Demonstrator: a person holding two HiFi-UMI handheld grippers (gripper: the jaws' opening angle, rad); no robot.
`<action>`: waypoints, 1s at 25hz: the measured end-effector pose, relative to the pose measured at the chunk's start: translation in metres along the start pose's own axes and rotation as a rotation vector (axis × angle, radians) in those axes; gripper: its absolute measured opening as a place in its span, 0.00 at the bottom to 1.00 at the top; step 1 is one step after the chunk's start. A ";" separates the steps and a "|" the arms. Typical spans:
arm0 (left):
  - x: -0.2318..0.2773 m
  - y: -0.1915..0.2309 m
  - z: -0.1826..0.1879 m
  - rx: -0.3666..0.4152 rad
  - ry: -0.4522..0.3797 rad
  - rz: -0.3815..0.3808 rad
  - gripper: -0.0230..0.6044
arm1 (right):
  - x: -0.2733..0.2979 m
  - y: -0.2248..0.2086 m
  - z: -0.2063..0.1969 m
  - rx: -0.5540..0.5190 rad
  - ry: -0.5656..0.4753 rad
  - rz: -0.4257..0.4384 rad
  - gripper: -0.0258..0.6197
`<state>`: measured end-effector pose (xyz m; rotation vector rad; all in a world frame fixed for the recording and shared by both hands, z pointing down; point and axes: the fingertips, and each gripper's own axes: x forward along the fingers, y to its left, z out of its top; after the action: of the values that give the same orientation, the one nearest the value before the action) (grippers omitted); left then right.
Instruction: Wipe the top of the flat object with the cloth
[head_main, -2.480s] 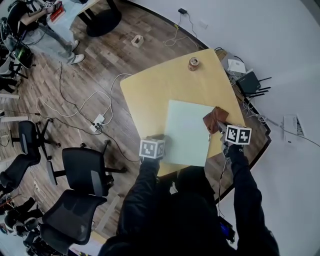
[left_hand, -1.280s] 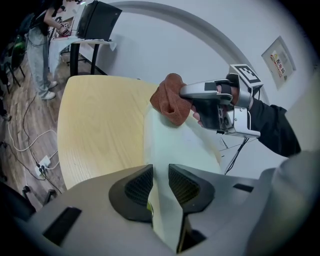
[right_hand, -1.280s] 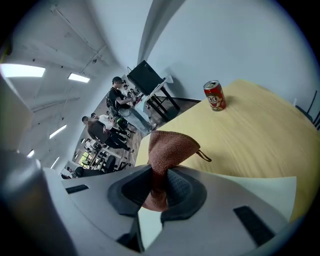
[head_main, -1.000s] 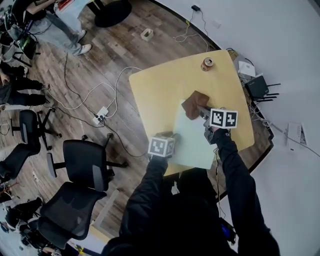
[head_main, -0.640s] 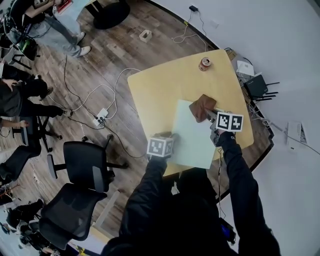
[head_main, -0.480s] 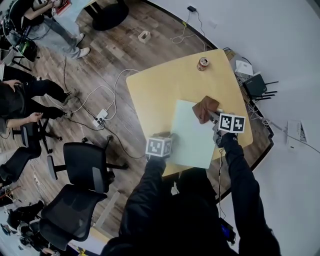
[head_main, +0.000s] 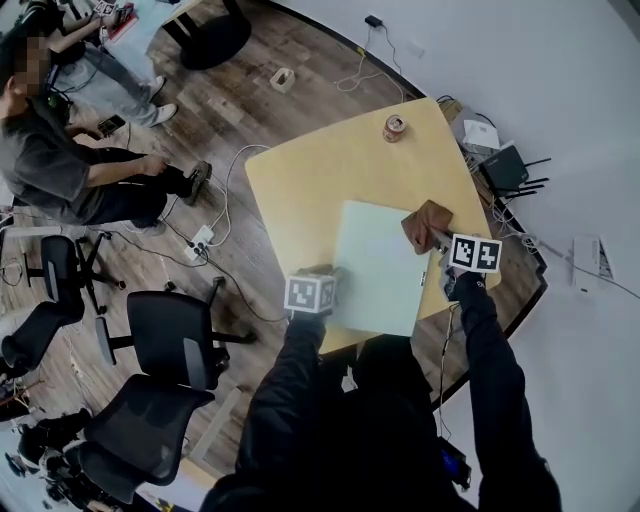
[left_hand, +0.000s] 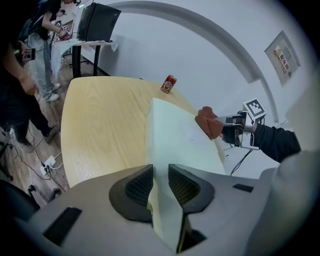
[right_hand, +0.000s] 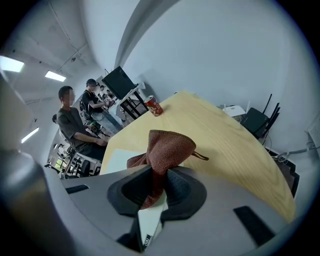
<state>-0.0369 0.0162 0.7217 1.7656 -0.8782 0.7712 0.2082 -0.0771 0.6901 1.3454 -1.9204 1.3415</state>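
Observation:
A pale green flat board (head_main: 380, 265) lies on the yellow wooden table (head_main: 320, 175). My left gripper (head_main: 322, 275) is shut on the board's near left edge; in the left gripper view the board (left_hand: 175, 140) runs away from between the jaws. My right gripper (head_main: 438, 242) is shut on a brown cloth (head_main: 425, 225), which rests at the board's far right corner. In the right gripper view the cloth (right_hand: 167, 147) bunches up out of the jaws, over the board (right_hand: 117, 160) and the table (right_hand: 220, 145).
A red drink can (head_main: 394, 127) stands near the table's far edge. Black office chairs (head_main: 170, 340) and cables (head_main: 200, 240) are on the wooden floor at the left. A seated person (head_main: 70, 170) is at the far left. Routers and wires (head_main: 500, 165) sit beyond the table's right side.
The right gripper has dragged the cloth across the board, from its far left part a second ago out to its far right corner. The left gripper keeps its hold on the board's edge.

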 end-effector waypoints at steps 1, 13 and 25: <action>0.000 0.000 0.001 0.002 0.001 0.006 0.22 | -0.004 -0.005 0.000 0.003 -0.005 -0.007 0.15; -0.064 -0.036 0.067 0.115 -0.270 0.100 0.23 | -0.104 0.070 0.058 -0.171 -0.273 0.053 0.15; -0.233 -0.187 0.156 0.326 -0.729 0.076 0.09 | -0.268 0.189 0.093 -0.413 -0.624 0.008 0.15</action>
<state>0.0112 -0.0323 0.3921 2.3714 -1.3538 0.3079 0.1723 -0.0243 0.3551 1.6472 -2.4177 0.4873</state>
